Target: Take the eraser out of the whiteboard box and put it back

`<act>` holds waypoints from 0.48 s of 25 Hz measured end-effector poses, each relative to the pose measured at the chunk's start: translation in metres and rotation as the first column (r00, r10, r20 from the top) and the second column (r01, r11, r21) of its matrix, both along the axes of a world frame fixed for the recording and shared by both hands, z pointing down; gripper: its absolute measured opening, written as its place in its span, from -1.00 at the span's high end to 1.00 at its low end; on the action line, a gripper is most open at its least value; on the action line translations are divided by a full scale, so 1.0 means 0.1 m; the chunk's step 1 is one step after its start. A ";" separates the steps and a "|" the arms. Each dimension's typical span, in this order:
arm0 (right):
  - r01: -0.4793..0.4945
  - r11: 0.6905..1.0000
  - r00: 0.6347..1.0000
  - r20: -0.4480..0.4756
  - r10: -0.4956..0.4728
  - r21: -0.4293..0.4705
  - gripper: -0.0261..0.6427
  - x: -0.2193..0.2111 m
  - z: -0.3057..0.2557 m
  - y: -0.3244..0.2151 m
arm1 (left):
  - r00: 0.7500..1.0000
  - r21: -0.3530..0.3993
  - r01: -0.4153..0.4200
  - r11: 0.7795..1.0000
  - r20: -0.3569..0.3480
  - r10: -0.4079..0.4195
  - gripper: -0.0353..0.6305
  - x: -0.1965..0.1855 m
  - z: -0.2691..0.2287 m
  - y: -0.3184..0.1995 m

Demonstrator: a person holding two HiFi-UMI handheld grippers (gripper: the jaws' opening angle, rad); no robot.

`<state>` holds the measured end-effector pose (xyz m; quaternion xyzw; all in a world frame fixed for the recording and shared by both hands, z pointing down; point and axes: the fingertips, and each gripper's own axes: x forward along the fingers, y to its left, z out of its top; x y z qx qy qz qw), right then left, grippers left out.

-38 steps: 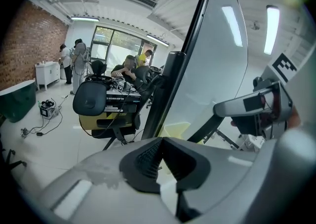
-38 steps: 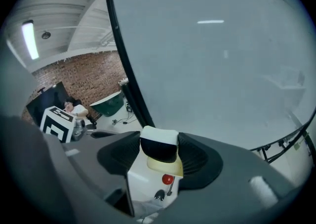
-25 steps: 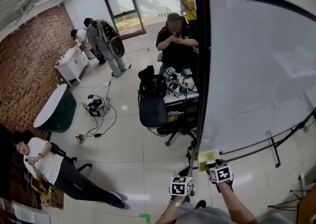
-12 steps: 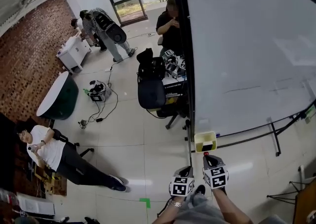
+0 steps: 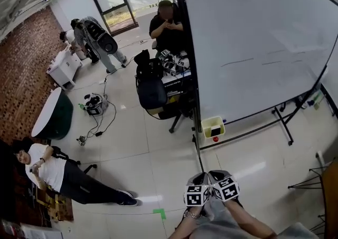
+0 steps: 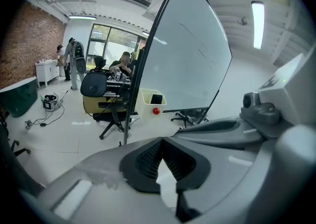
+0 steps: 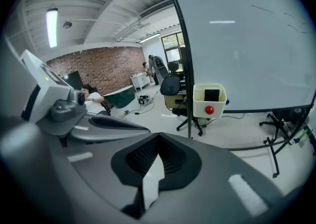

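We hold both tools low and side by side. The left gripper (image 5: 199, 179) and the right gripper (image 5: 215, 175) each have their jaws pressed together on nothing, and their cubes carry black-and-white square markers. Pale glossy floor tiles (image 5: 158, 159) lie open between us and the whiteboard box (image 5: 213, 125), with a green tape mark (image 5: 158, 213) near our feet. The yellow box hangs at the lower corner of the whiteboard (image 5: 253, 37). The dark eraser (image 7: 212, 94) stands inside it, above a red knob (image 7: 209, 110). Faint pen strokes cross the board. Past its black edge stand an office chair (image 5: 152, 95), a brick wall (image 5: 21, 69) and glass doors (image 5: 113, 0).
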<state>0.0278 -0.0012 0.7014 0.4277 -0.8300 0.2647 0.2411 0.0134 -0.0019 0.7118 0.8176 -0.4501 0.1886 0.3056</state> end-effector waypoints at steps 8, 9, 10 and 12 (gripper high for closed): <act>-0.013 0.996 1.000 0.009 0.014 -0.087 0.91 -0.12 0.12 0.90 | 0.999 -0.048 -0.043 0.998 -0.013 0.042 0.88 -0.10 0.21 0.74; -0.019 0.996 1.000 0.014 0.021 -0.088 0.91 -0.08 0.10 0.91 | 0.999 -0.038 -0.045 0.998 -0.017 0.045 0.88 -0.07 0.17 0.73; -0.025 0.996 0.999 0.019 0.027 -0.087 0.91 -0.04 0.07 0.90 | 0.999 -0.031 -0.048 0.998 -0.019 0.047 0.88 -0.03 0.14 0.71; -0.029 0.997 0.999 0.024 0.031 -0.077 0.91 0.03 0.00 0.87 | 0.998 -0.023 -0.053 0.998 -0.017 0.052 0.88 0.05 0.09 0.69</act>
